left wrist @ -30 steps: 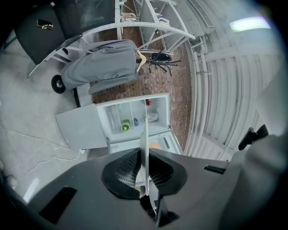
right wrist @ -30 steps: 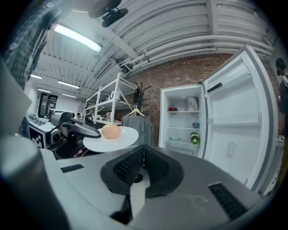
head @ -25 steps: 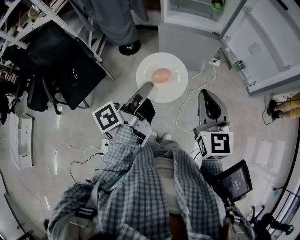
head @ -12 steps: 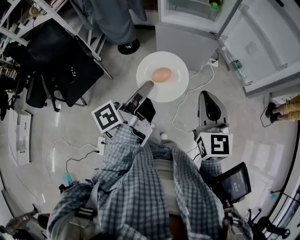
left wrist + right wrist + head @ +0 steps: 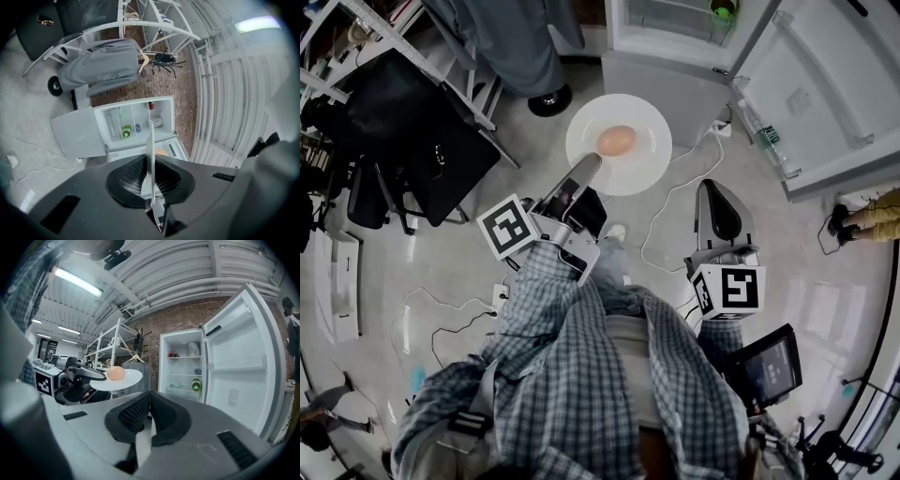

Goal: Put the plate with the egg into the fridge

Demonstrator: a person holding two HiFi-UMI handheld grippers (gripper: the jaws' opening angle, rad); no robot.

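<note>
White plate (image 5: 619, 143), egg (image 5: 617, 140) lying near its middle, being carried by the left tool (image 5: 587, 171); jaws nearly closed and pinching the near rim. Right tool (image 5: 715, 199) travelling alongside, jaws pressed together on nothing.

Change: against the earlier head views the plate is sitting higher in the frame, its far rim now overlapping the grey lower front of the fridge (image 5: 675, 28); the floor cable (image 5: 675, 202) is sliding back beneath; the egg is keeping its place. Judgement: the approach is progressing; the plate is still hanging outside the open compartment.

Views: the left tool view is showing the plate edge-on, a thin white line between the pads, aimed at the lit shelves (image 5: 140, 123), with the egg only an orange sliver beside it. The right tool view is showing the plate level from the side, the egg on top, and the door (image 5: 243, 362) standing wide. Only the head view is showing a person in grey (image 5: 516, 47) standing near the fridge's left.
</note>
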